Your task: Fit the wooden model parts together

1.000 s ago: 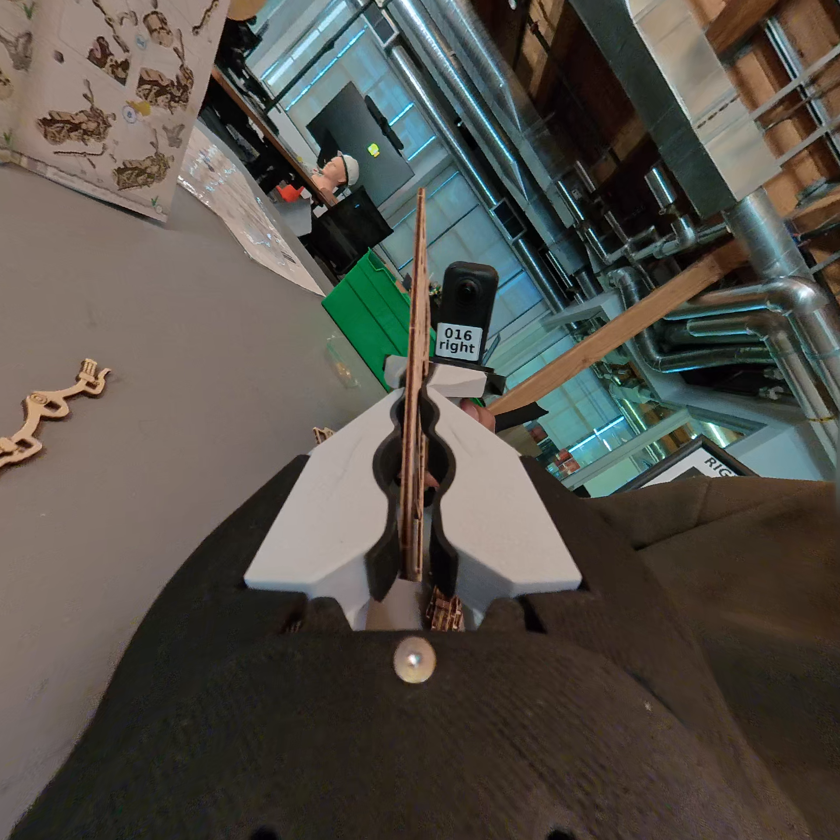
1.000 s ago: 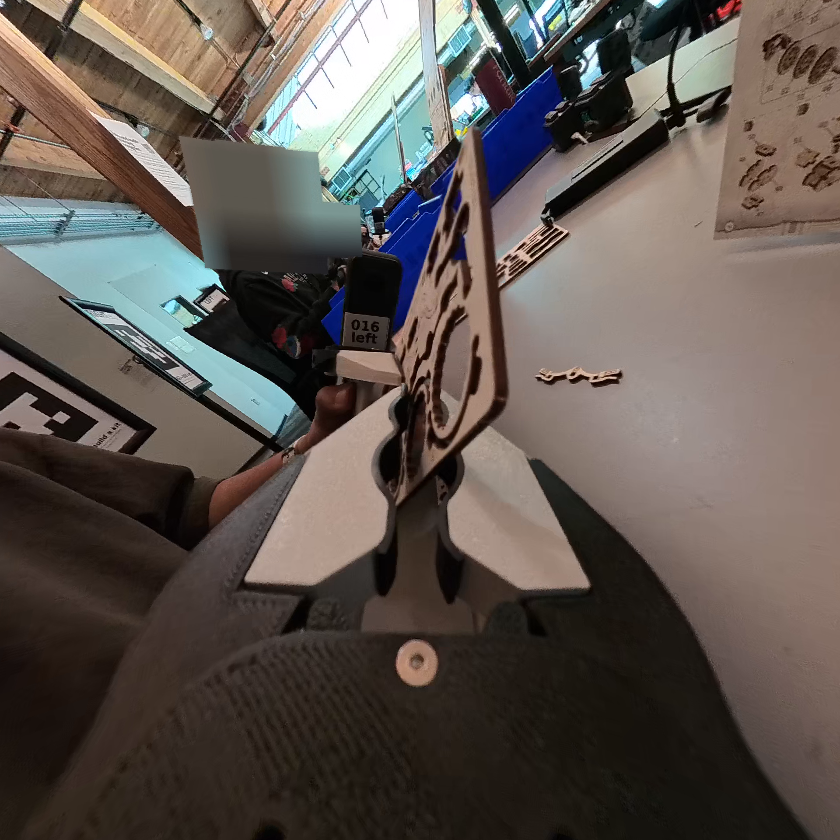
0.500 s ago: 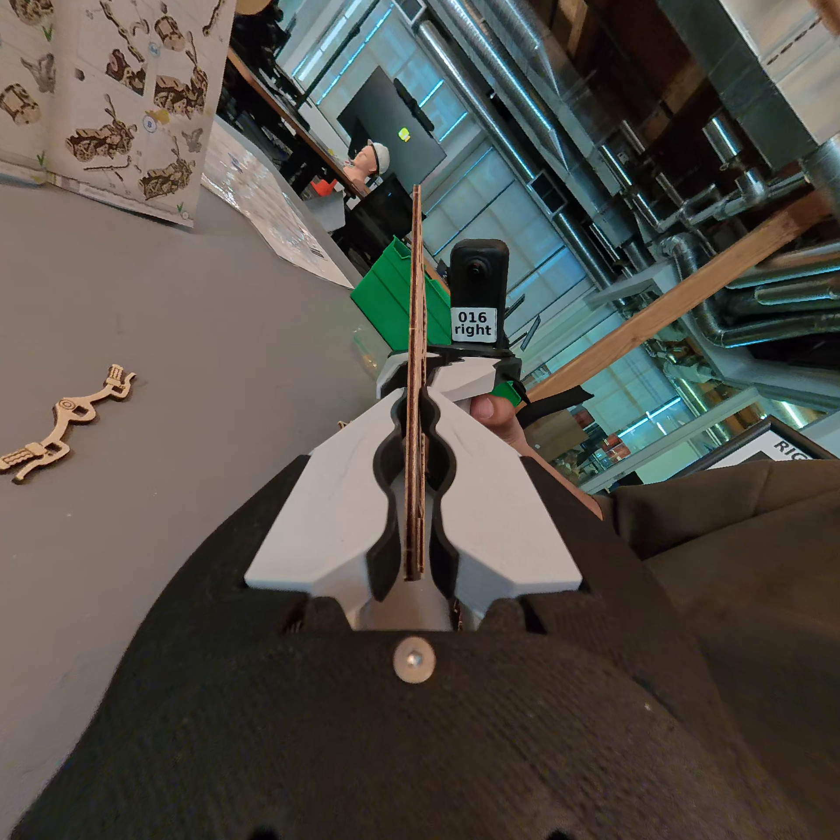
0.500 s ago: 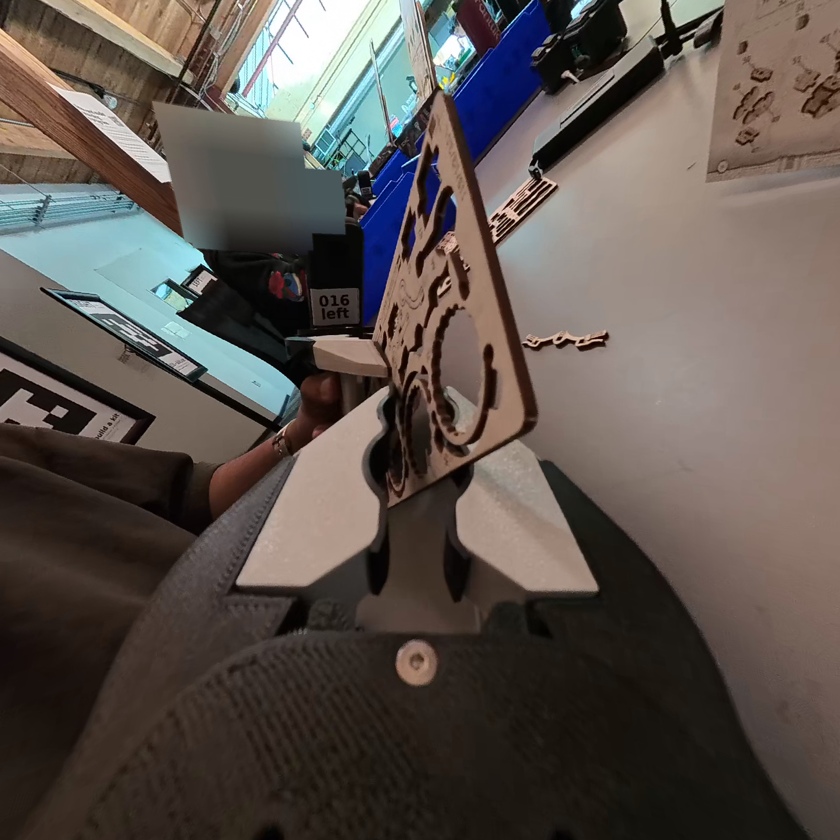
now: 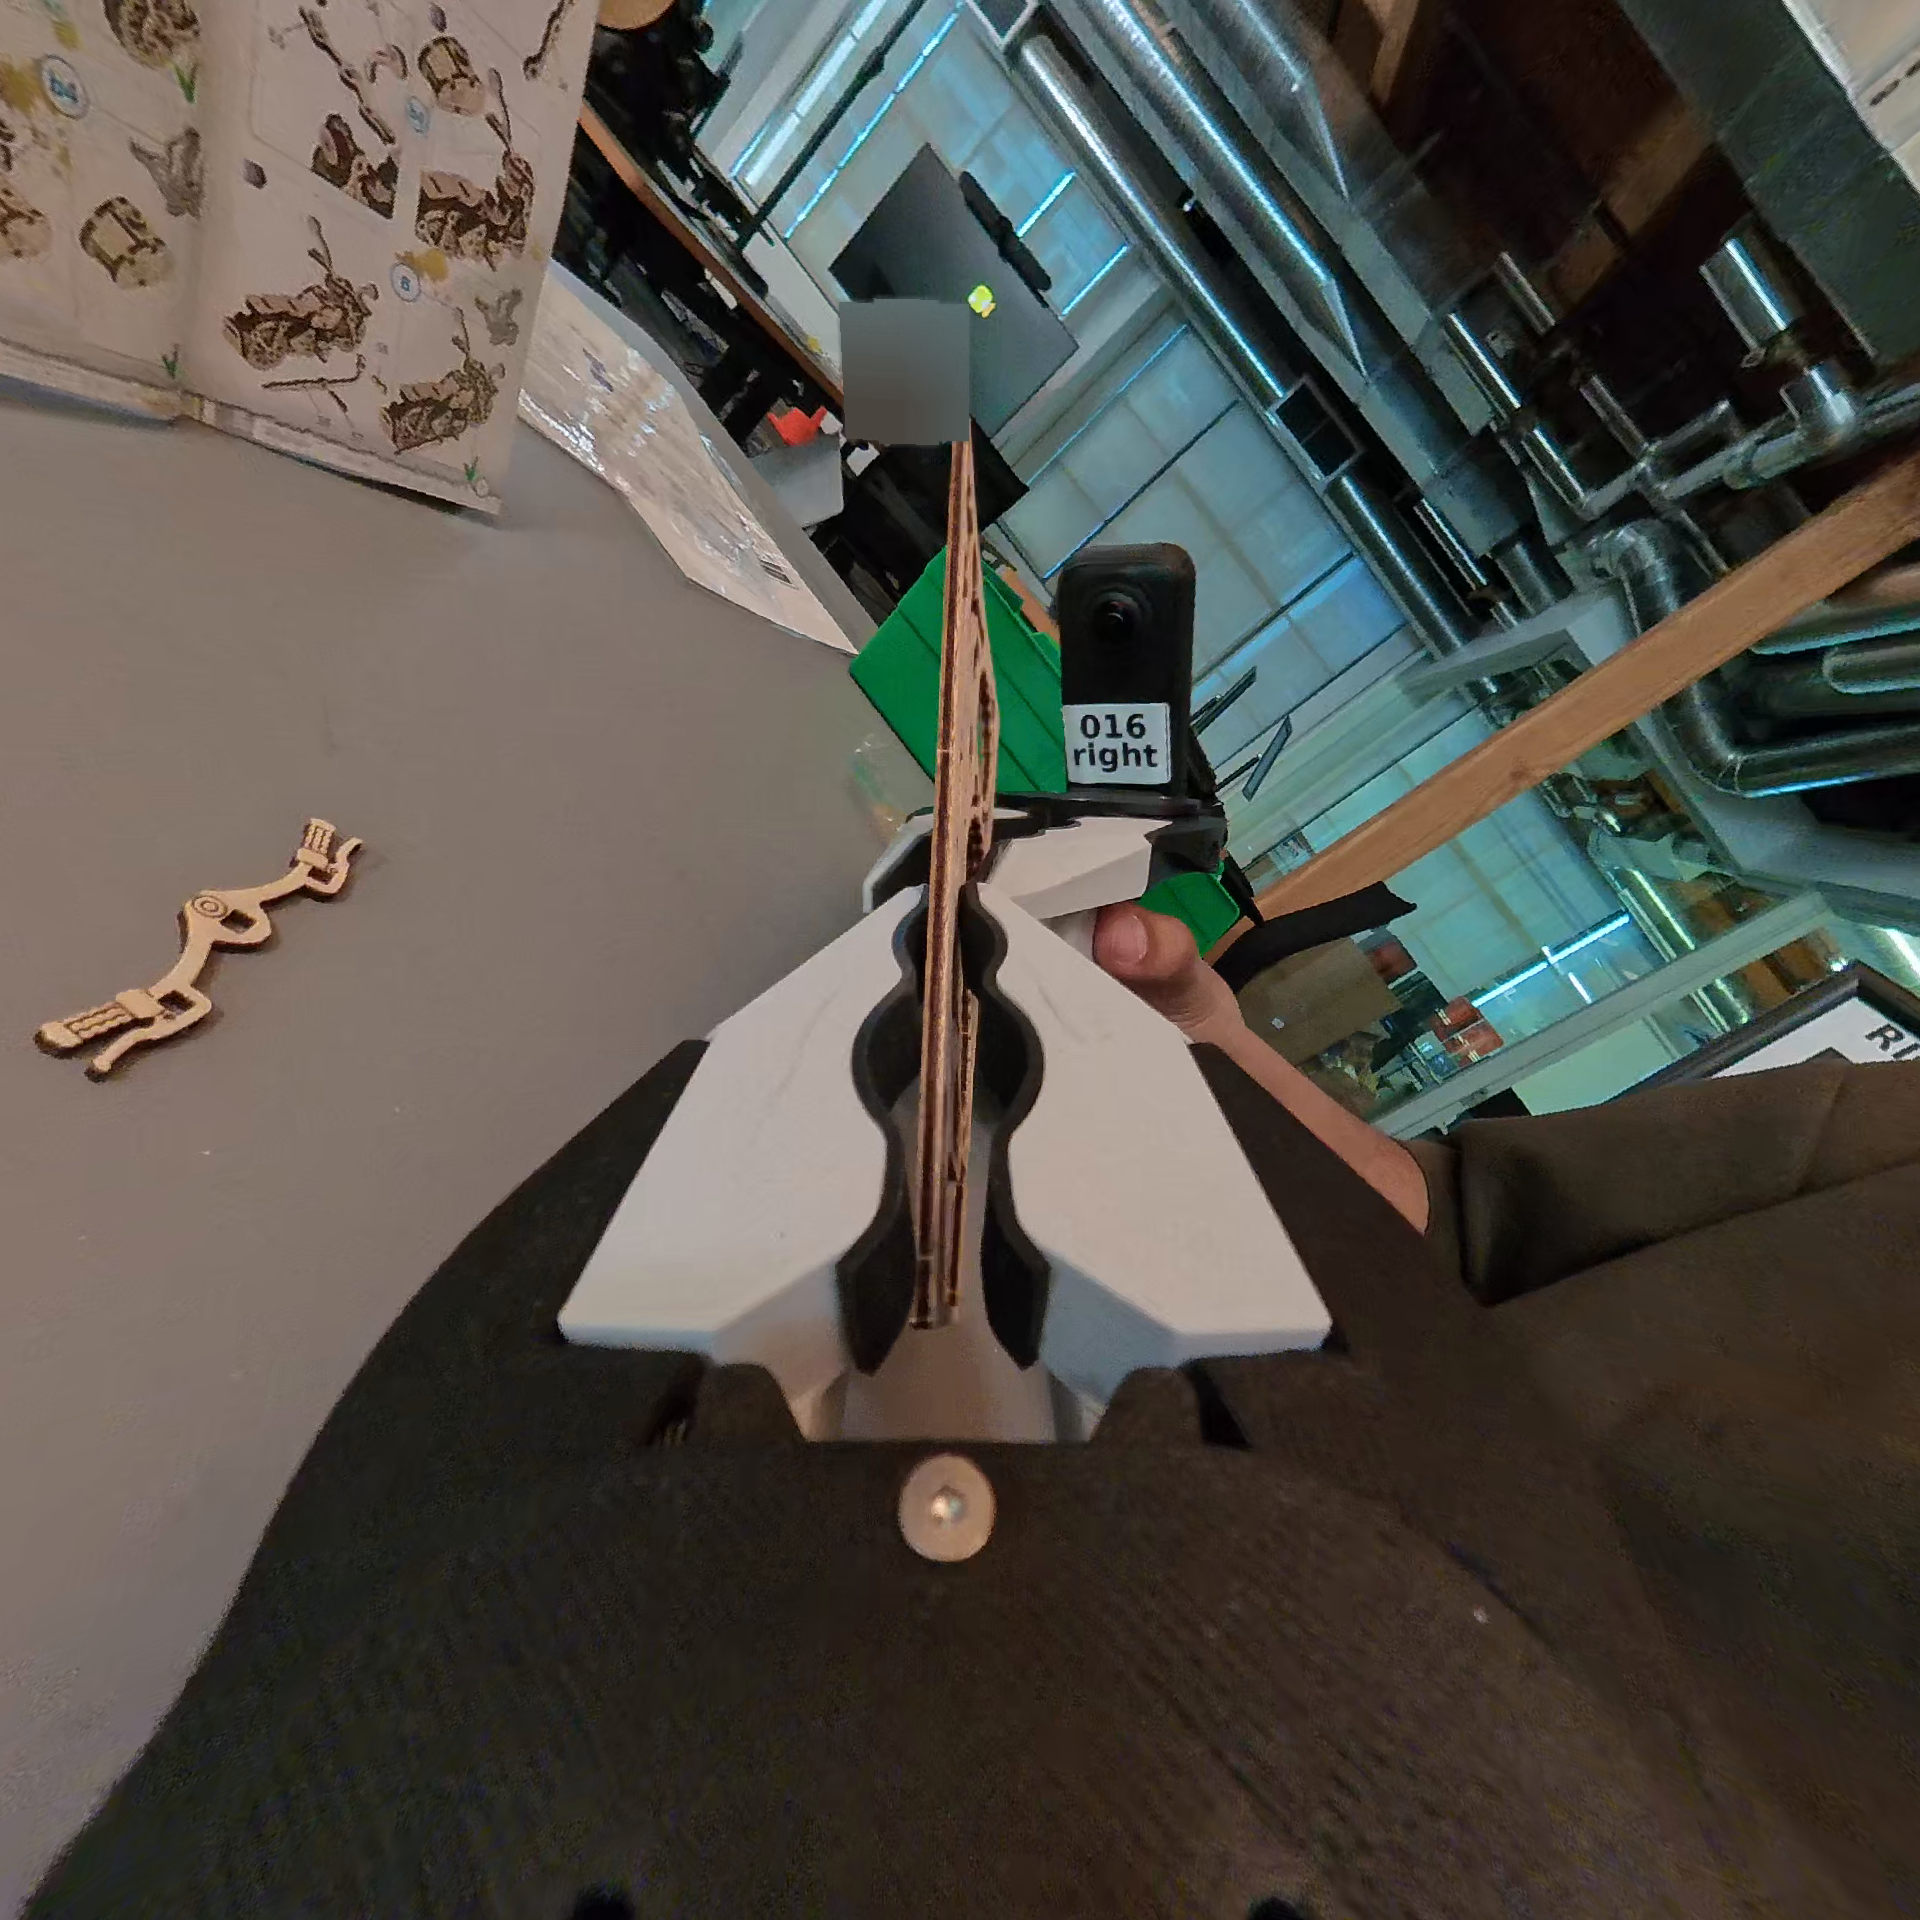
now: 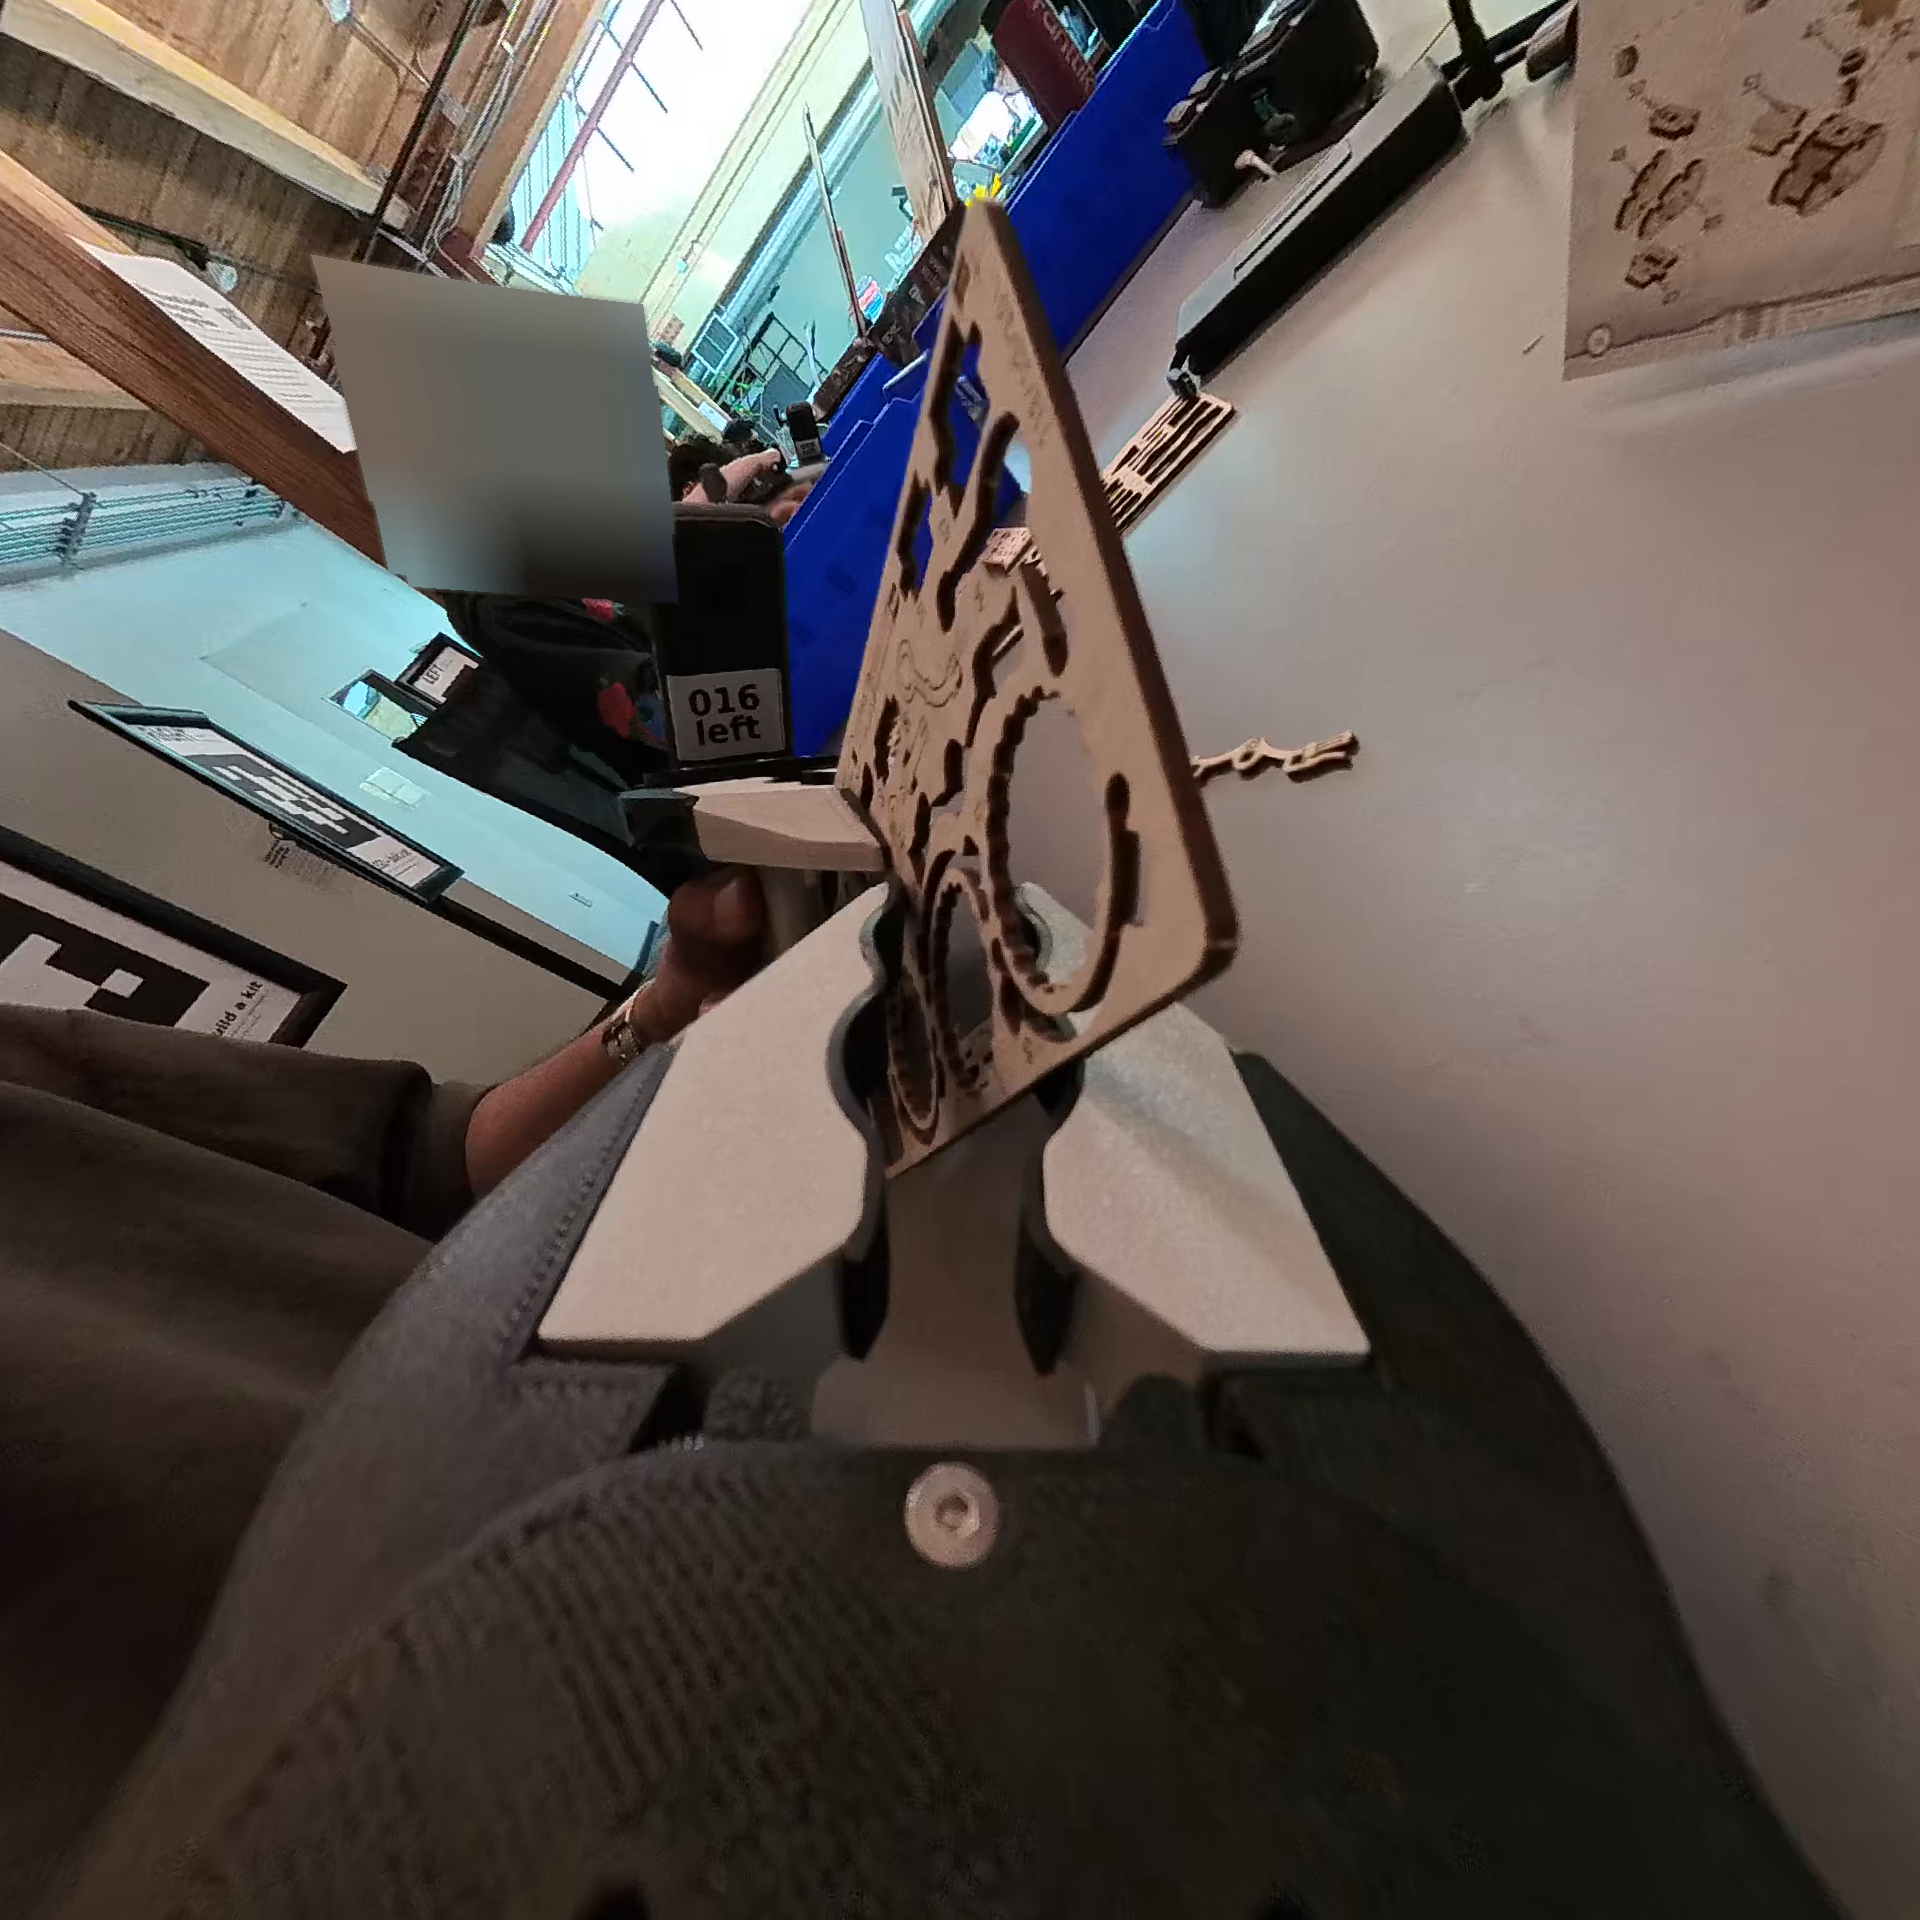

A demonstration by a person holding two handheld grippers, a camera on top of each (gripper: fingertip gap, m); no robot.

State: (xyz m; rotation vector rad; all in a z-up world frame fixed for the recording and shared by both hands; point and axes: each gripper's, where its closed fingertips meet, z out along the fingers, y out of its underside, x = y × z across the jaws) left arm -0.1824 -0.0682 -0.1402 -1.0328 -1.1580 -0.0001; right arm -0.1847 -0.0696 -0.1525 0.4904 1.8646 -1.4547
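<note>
Wooden sheet (image 5: 954,935) in the left wrist view stands edge-on, clamped between the jaws of the left gripper (image 5: 951,1049), same grip as a second ago but now raised higher off the grey worktop (image 5: 468,727), with the loose wooden part (image 5: 197,951) lying well apart and the right gripper (image 5: 1049,862) at the sheet's far end. In the right wrist view the sheet (image 6: 1039,675) has swung more face-on; the right gripper (image 6: 951,997) jaws look clenched on its lower corner, though one side's contact is hard to see. Judgement: both ends held, a part is likely being worked out of the sheet; no fitting yet.
</note>
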